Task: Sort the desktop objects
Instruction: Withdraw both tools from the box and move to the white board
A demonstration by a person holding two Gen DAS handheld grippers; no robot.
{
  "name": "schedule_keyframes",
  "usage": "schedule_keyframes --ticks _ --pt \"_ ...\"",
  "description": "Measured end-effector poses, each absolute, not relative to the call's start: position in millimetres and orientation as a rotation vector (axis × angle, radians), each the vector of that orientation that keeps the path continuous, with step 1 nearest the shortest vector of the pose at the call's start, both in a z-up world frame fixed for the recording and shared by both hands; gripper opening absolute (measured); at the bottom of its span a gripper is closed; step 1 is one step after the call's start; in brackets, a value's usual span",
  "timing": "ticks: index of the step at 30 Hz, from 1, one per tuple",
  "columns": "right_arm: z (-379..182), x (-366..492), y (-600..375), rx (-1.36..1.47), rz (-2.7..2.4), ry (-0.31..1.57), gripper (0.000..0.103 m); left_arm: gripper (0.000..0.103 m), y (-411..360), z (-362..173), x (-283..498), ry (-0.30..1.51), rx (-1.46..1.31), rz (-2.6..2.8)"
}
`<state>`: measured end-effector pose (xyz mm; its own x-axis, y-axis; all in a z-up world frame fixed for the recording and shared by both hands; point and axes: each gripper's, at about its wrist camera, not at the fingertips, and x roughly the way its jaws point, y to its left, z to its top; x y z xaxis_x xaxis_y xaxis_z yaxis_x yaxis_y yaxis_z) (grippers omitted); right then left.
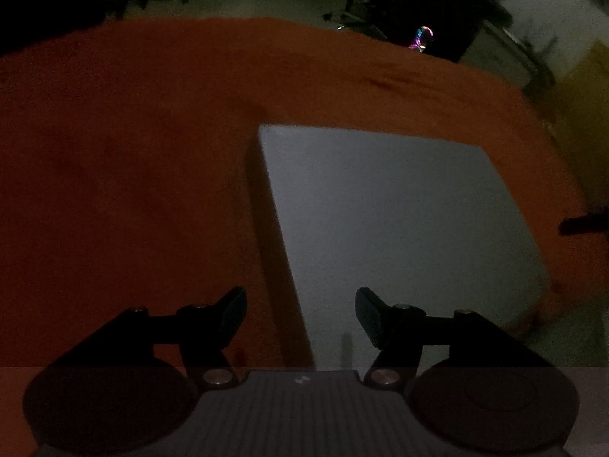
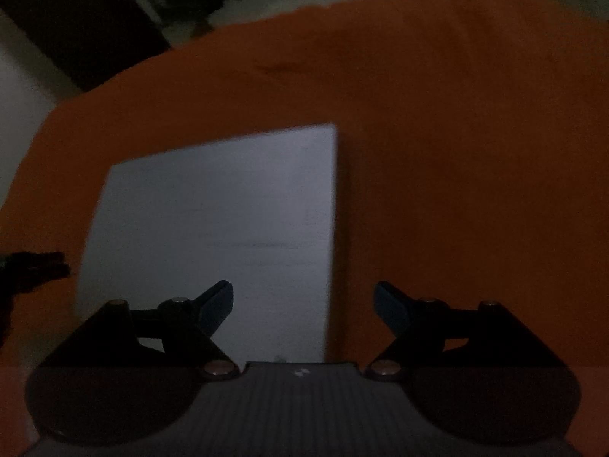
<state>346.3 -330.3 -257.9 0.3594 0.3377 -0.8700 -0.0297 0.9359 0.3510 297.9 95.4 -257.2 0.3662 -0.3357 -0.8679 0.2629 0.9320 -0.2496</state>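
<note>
Left wrist view: the left gripper (image 1: 300,316) is held wide open and empty above a grey board (image 1: 399,221) on the orange-covered desk (image 1: 133,171). Right gripper (image 2: 303,308) fingers are likewise spread, nothing gripped.

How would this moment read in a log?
left gripper open | right gripper open | flat grey rectangular board untouched on orange cloth

Your left gripper (image 1: 300,316) has its fingers spread with nothing between them; ahead on its right lies a flat white sheet (image 1: 396,224), low on the orange cloth (image 1: 133,152). To its left the cloth is bare. Your right gripper (image 2: 303,308) is likewise parted; the sheet (image 2: 220,228) lies to its left, bare cloth (image 2: 475,152) to its right.
</note>
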Motion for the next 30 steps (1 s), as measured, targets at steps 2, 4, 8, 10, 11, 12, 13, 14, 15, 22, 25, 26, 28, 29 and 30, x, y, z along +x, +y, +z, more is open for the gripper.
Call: schedule_keyframes --ticks 2,4,8,10,11,12,13,14,15,22,25,26,28,29,30 --pt "-271.5 347.5 -333.7 0.298 0.224 1.193 0.084 0.081 96.1 -262.4 297.4 1.131 -0.07 -0.376" --pt "-280.6 348.2 -333.9 0.301 0.206 1.199 0.084 0.085 92.5 -265.8 296.8 1.124 -0.033 -0.368" --pt "-286.1 349.9 -334.0 0.341 0.171 1.182 0.084 0.088 88.1 -276.2 296.7 1.13 -0.03 -0.329" --pt "-284.8 349.4 -331.3 0.349 0.172 1.173 0.085 0.092 85.5 -280.5 294.4 1.134 -0.039 -0.315" --pt "-284.6 349.9 -328.7 0.344 0.176 1.175 0.085 0.092 83.4 -281.8 293.2 1.135 -0.037 -0.312" --pt "-286.4 352.1 -324.9 0.334 0.179 1.176 0.085 0.092 80.7 -282.0 292.3 1.133 -0.027 -0.314" --pt "-287.0 353.6 -321.3 0.322 0.184 1.18 0.085 0.093 78.3 -282.1 291.8 1.132 -0.015 -0.316" --pt "-286.6 354.4 -317.8 0.306 0.19 1.189 0.085 0.094 76.9 -281.6 292.3 1.132 0.002 -0.321" --pt "-286.7 355.6 -314.1 0.289 0.198 1.202 0.085 0.094 76.3 -280.3 293.2 1.132 0.023 -0.324" --pt "-284.4 359.0 -300.7 0.193 0.227 1.242 0.085 0.103 64.9 -277.8 294.2 1.15 0.076 -0.347" --pt "-283.3 356.9 -294.7 0.162 0.249 1.259 0.085 0.103 65.1 -277.4 295.3 1.167 0.069 -0.346" --pt "-283.1 356.1 -292.2 0.147 0.259 1.263 0.085 0.103 64.9 -278.3 297.4 1.174 0.059 -0.346" --pt "-283.3 354.2 -286.8 0.118 0.289 1.288 0.085 0.103 63.0 -279.1 298.5 1.187 0.038 -0.349" --pt "-283.1 353.4 -285.0 0.109 0.302 1.299 0.085 0.102 62.1 -279.5 299.1 1.193 0.028 -0.35" --pt "-282.6 352.8 -283.3 0.104 0.316 1.306 0.085 0.102 60.9 -279.7 299.6 1.2 0.02 -0.353"
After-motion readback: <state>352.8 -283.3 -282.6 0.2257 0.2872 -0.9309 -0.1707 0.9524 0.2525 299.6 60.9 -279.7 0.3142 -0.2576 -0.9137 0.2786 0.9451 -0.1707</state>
